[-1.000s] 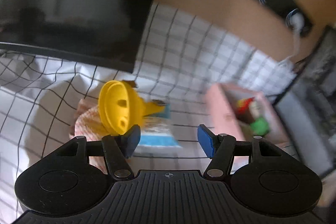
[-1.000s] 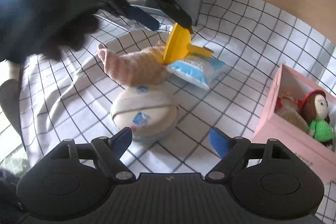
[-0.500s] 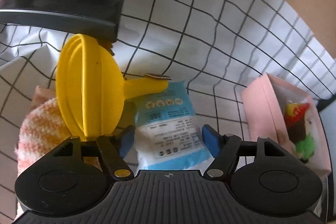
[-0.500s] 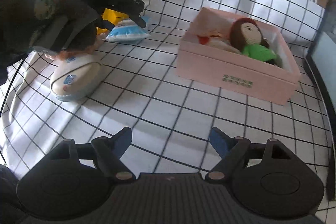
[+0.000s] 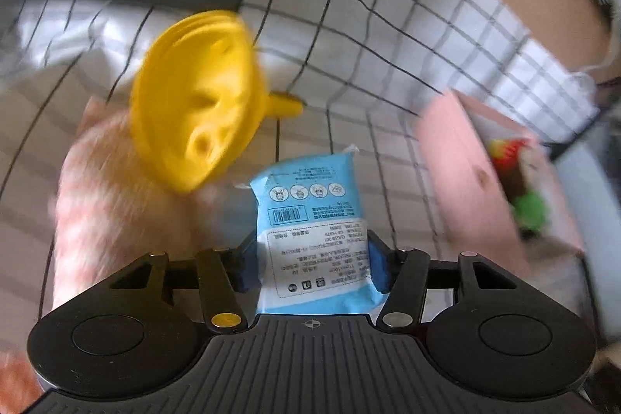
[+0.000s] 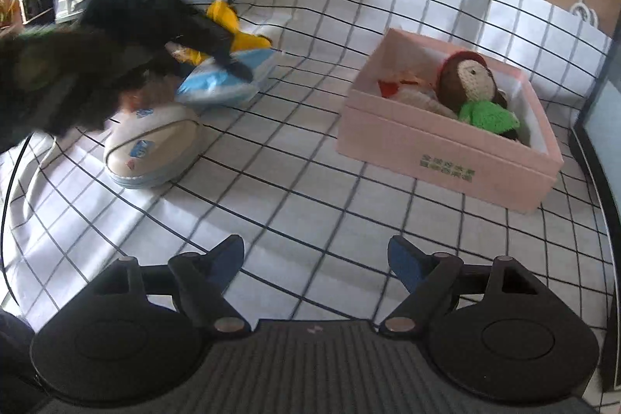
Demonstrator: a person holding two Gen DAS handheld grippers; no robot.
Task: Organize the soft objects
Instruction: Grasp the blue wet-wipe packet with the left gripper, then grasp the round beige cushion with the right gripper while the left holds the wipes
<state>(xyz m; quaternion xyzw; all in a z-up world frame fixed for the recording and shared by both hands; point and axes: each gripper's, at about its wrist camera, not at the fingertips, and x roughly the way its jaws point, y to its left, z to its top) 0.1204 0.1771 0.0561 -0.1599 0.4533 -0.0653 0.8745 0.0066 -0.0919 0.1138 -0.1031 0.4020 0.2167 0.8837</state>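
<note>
Blue tissue pack [image 5: 310, 224] lies between my left gripper [image 5: 310, 260] pads, long axis running away from me; jaws just closing, pads at its sides. Right wrist view: right gripper [image 6: 316, 258] wide, empty; pink box [image 6: 446, 146] far right.

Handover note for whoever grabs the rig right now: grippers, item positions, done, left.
Left gripper: jaws have just been closing on the blue tissue pack, pads against its sides; pack on the checked cloth, not lifted.
Right gripper: open, empty, over bare cloth.
Pink box: holds the knitted doll and another soft item beside it.
Still on the cloth: yellow funnel, pink knit piece, beige pouch.
Left: move the pack to the box, then probably the knit piece and pouch.
</note>
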